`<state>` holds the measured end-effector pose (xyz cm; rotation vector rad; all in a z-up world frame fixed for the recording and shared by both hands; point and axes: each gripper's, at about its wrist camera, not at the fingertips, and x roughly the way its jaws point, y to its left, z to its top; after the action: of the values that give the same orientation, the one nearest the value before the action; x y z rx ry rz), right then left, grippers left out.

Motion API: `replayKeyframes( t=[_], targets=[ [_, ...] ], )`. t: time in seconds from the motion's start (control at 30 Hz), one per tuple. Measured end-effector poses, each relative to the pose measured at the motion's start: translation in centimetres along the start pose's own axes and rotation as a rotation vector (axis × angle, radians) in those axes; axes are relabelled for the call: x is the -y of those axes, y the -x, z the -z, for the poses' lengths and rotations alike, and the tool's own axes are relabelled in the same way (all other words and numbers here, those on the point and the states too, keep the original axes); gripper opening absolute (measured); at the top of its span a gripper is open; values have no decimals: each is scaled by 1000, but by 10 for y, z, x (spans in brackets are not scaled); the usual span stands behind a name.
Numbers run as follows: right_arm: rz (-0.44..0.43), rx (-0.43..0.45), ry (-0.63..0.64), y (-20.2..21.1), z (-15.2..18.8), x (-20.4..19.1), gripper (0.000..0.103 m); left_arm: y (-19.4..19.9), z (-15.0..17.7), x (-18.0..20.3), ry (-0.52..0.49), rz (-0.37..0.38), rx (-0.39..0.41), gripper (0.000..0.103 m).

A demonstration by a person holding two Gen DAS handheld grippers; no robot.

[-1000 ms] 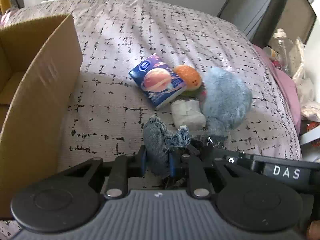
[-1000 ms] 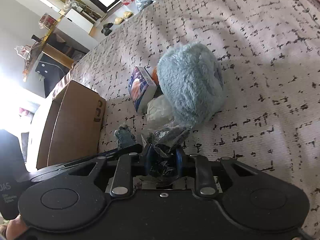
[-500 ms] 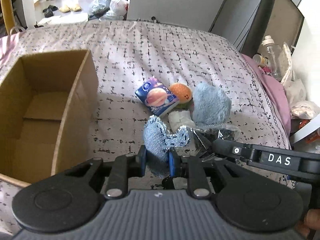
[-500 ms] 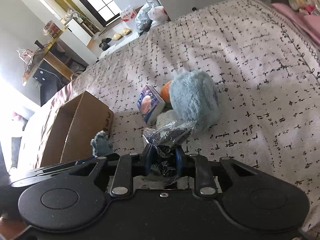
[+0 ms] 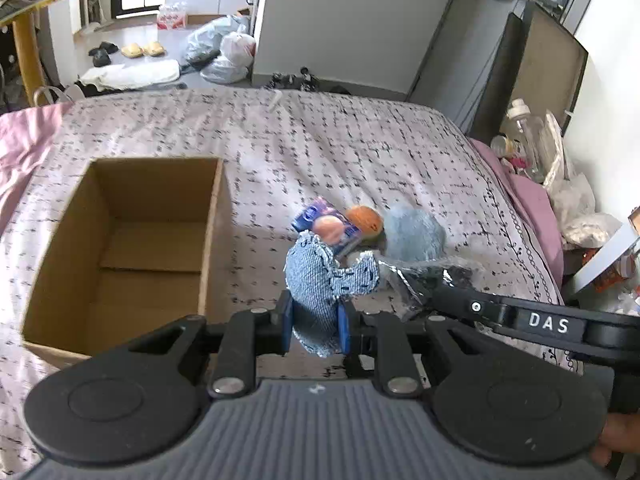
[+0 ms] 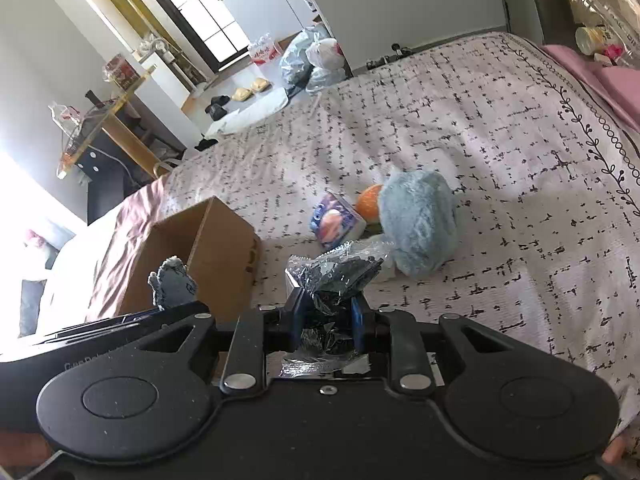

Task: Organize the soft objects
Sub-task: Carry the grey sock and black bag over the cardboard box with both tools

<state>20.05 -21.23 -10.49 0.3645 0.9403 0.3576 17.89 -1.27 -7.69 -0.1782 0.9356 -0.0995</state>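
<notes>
- the left gripper (image 5: 314,322) has its blue-padded jaws pinching one small stuffed piece of faded blue denim with frayed edges and dark stitching (image 5: 324,280); it stands up from the jaws, with a short limb sticking out toward 3 o'clock, clear of the bed.
- the right gripper (image 6: 326,314) has its jaws pressed onto one crinkled clear plastic packet with something dark inside (image 6: 336,276); the packet bulges out above the jaws, and part of it hangs below them.
- in the left wrist view the right gripper's black arm marked "das" reaches in from 3 o'clock, and its packet sits just beside the denim piece's limb; whether they touch i cannot tell.
- on the bed, at 12 to 1 o'clock beyond the jaws, four soft things lie in one tight cluster: one blue tissue pack printed with an orange planet (image 5: 330,227), one small orange plush ball (image 5: 365,220), one fluffy pale blue plush (image 6: 418,226), and one small white wrapped pack (image 6: 386,270), mostly hidden behind the packet.
- one open brown cardboard box (image 5: 212,232) stands at 9 to 10 o'clock from the left jaws; nothing shows inside it.
- the pale bedspread with black dashes (image 5: 340,152) lies under all of them.
- a fingertip of the person shows at the lower right edge of each view.
</notes>
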Motion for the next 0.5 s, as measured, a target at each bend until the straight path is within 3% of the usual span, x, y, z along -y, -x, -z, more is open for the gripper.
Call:
replayKeyframes(
  t=[0.27, 0.5],
  targets=[
    [-20, 28, 33, 11, 0, -25, 24, 24, -7, -25, 14, -43, 42, 21],
    [-43, 37, 59, 13, -3, -47, 24, 39, -13, -61, 24, -111, 23, 21]
  ],
)
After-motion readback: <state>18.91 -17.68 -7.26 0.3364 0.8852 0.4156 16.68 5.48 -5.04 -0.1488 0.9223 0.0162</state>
